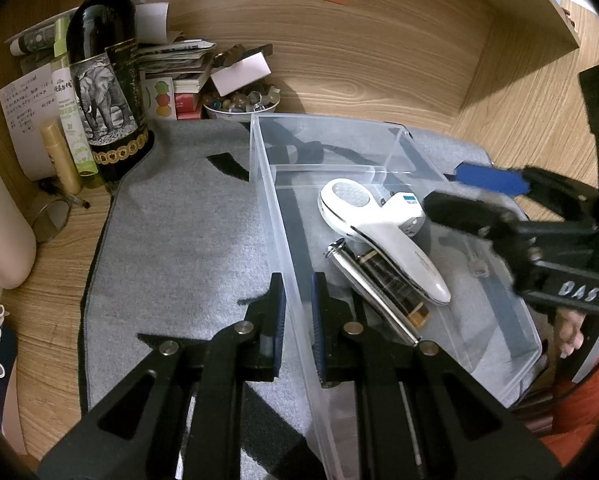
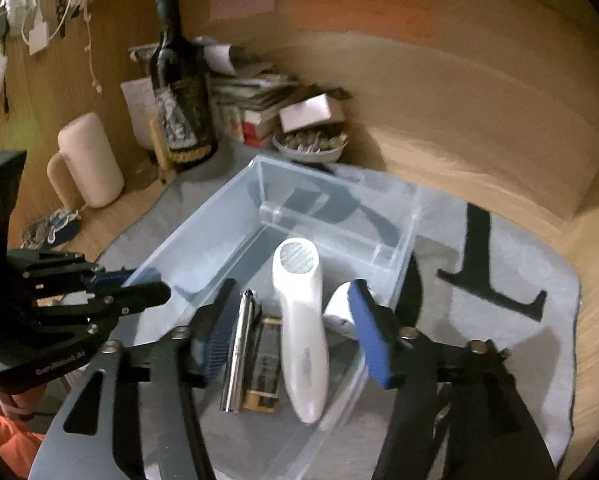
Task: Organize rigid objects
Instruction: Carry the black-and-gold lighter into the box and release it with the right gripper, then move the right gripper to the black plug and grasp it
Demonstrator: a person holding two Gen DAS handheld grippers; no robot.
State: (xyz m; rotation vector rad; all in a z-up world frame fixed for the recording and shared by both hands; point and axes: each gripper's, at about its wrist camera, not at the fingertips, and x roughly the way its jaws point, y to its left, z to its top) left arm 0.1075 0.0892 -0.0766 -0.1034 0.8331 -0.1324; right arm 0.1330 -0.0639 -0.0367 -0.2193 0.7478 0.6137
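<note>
Clear plastic bin (image 1: 499,344) on grey mat (image 1: 171,240). Inside: white handheld device (image 1: 383,236) lying over metal tool (image 1: 363,280), with dark harmonica-like piece (image 2: 265,364) beside. Left gripper (image 1: 298,300) clamped shut on bin's side wall. Right gripper (image 2: 295,312) spread wide above device, gripping nothing. Only in left view: wine bottle (image 1: 107,80) behind bin with elephant label, "DAS" on right gripper's body.
</note>
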